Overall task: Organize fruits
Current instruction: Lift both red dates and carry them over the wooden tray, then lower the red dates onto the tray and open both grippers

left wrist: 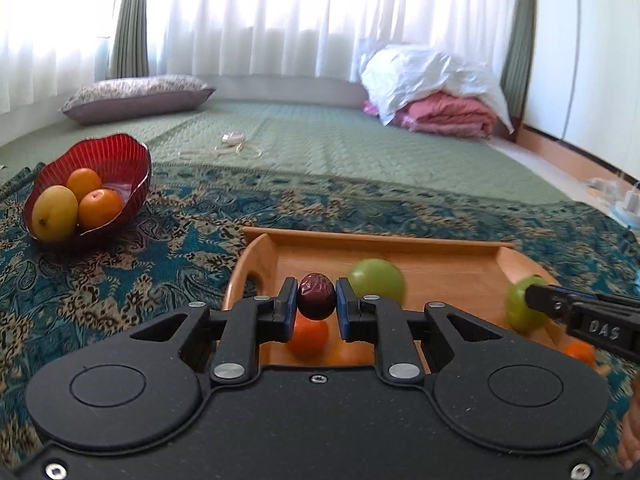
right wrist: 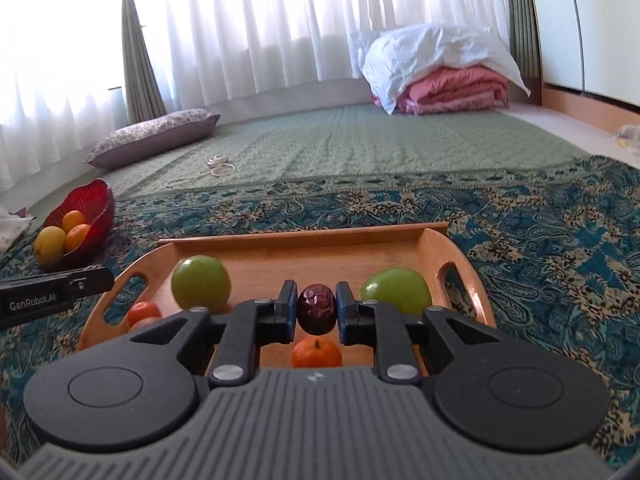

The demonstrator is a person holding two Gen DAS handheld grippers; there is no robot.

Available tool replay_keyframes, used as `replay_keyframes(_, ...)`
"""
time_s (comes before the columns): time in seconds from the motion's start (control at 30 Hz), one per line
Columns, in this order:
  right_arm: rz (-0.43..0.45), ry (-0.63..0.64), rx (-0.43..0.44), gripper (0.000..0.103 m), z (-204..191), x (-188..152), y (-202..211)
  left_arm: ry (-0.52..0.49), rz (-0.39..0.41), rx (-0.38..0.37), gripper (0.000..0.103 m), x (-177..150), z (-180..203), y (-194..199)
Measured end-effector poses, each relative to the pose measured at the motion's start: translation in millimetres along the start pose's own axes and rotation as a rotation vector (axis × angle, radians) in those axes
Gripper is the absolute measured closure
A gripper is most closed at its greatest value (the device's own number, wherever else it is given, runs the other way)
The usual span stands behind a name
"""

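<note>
My left gripper is shut on a dark red wrinkled date, held above the wooden tray. My right gripper is shut on a second dark red date over the same tray. In the tray lie two green apples and small oranges. To the left a red glass bowl holds a yellow mango and two oranges. The right gripper's finger enters the left wrist view from the right, in front of a green apple.
The tray and bowl stand on a teal patterned rug over a green quilted mat. Behind are a pillow, a white cable, folded pink and white bedding and curtains. Small items lie at the right edge.
</note>
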State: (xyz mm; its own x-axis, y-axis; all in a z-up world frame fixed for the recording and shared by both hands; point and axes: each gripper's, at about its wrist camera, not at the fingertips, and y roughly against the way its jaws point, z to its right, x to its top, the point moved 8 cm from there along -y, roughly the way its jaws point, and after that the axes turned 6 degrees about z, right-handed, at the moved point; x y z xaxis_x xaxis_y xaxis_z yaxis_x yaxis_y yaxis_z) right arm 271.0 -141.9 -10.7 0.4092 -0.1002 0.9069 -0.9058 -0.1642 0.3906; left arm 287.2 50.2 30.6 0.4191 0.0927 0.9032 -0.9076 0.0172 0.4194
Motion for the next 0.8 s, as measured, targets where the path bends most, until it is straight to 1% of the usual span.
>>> replay_keyframes(0.2, -0.069, -0.063, -0.017, 0.079, 12, 7, -37, 0.012, -0.088, 0.021, 0.084, 4, -10, -49)
replay_keyframes(0.33, -0.098, -0.044, -0.035, 0.079, 13, 7, -53, -0.001, -0.131, 0.026, 0.084, 1, -10, -70)
replay_keyframes(0.43, -0.112, -0.023, -0.042, 0.079, 11, 3, -61, -0.008, -0.152, 0.026, 0.084, 0, -9, -82)
replay_keyframes(0.63, -0.137, -0.005, -0.038, 0.079, 4, -2, -72, 0.023, -0.183, 0.027, 0.084, -3, -10, -97)
replay_keyframes(0.8, -0.148, 0.025, -0.025, 0.079, -4, -4, -77, -0.002, -0.191, 0.021, 0.084, -7, -7, -101)
